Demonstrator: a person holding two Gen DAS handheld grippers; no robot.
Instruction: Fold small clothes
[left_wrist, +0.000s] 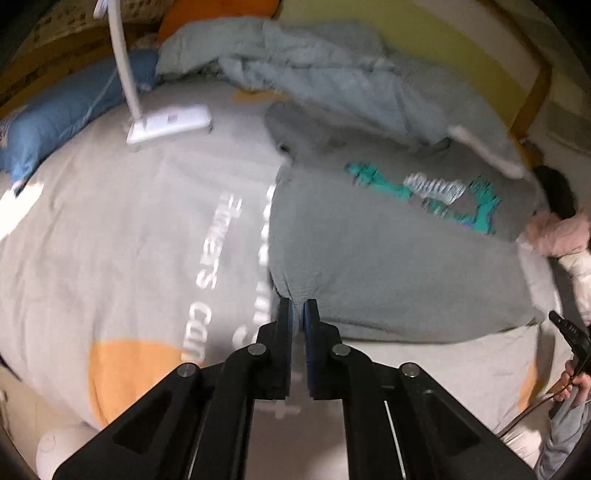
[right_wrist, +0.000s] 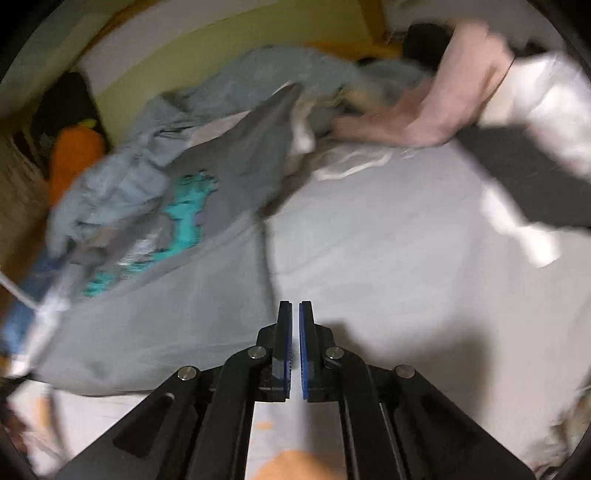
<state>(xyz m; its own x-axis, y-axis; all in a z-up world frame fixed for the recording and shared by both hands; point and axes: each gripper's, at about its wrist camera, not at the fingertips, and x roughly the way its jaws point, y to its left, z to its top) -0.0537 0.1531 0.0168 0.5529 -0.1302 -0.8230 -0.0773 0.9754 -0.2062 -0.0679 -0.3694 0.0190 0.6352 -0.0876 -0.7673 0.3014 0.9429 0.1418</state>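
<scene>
A grey sweatshirt (left_wrist: 388, 254) with a teal print lies spread on the bed; it also shows in the right wrist view (right_wrist: 177, 295). My left gripper (left_wrist: 297, 306) is at the sweatshirt's near left hem corner, its jaws nearly together; a thin bit of grey cloth seems to sit between them, though blur makes this unsure. My right gripper (right_wrist: 295, 306) is shut and empty, hovering above the bare sheet just right of the sweatshirt's edge. The right gripper's handle and the hand on it (left_wrist: 570, 354) show at the right edge of the left wrist view.
A crumpled light blue quilt (left_wrist: 314, 66) lies behind the sweatshirt. A white lamp base (left_wrist: 170, 123) and a blue pillow (left_wrist: 59, 118) sit far left. Pink and white clothes (right_wrist: 472, 99) and a dark garment (right_wrist: 524, 173) lie far right. An orange cushion (right_wrist: 74, 158) is at the wall.
</scene>
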